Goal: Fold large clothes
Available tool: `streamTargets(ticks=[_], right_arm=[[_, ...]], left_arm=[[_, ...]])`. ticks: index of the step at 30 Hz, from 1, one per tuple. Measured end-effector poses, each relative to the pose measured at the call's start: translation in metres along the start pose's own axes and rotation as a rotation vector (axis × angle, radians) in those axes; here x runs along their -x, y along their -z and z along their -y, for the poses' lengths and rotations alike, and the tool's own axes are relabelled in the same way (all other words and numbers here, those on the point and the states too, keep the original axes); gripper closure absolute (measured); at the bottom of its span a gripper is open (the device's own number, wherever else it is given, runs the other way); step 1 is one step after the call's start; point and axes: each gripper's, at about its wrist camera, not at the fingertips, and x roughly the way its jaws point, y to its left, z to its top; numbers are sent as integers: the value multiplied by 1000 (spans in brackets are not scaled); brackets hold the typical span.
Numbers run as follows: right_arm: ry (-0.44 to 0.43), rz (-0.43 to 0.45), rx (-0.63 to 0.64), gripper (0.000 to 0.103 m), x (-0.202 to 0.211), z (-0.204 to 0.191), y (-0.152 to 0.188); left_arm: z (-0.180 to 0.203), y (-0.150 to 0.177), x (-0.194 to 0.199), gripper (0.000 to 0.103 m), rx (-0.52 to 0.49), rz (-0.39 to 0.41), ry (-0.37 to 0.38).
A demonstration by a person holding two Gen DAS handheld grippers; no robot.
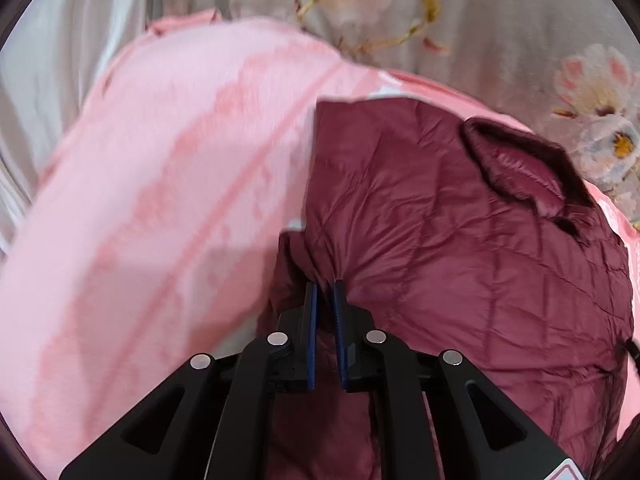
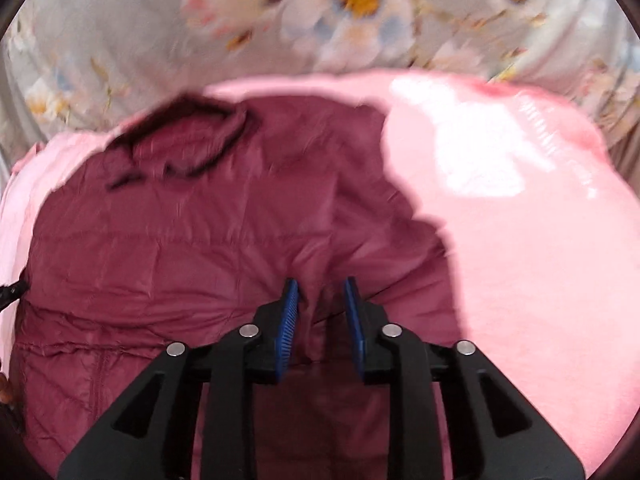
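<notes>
A maroon quilted puffer jacket (image 1: 460,232) lies on a pink blanket (image 1: 160,184), collar (image 1: 520,164) at the far side. My left gripper (image 1: 325,285) is shut on a pinch of the jacket's left edge, blue pads close together with fabric between them. In the right wrist view the same jacket (image 2: 180,248) fills the left and middle, collar (image 2: 180,144) at top left. My right gripper (image 2: 321,282) stands partly closed around a raised fold of the jacket's right edge; the fold sits between the pads, and the view is blurred.
The pink blanket (image 2: 520,240) spreads under and beside the jacket. Beyond it lies a grey floral bedsheet (image 1: 460,20), also in the right wrist view (image 2: 360,8). A dark strap (image 2: 12,290) shows at the left edge.
</notes>
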Motion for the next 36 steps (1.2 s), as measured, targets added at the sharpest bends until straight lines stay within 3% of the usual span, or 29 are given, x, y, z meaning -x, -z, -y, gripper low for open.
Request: streamTargets(ticks=[3,6,11,14,19,24,36], right_arm=[[-80,43,26,78,19,-24,-18],[-146,12,89,78,4,-59,-26],[-133,-54,141,78,-33,-89,-11],[-123,-88,137,79,-49,-89,2],[-150,-84,108,80,-55,-83,10],[-103,-71,149,79,-55,-89,12],[-124,-79,134,78,-58,-87,12]], left_arm=[[21,-15,21,93,11,16,73],[60,-24,24,91,-27,11,135],[121,-11,-19,91,-140,-62,74],[125,7,-41,91,-150,-75,45],[128,27,-42,91,-227,20,18],[126,30,-41,91,-221,35,21],[131,31,-39,91,-243,33,-10]])
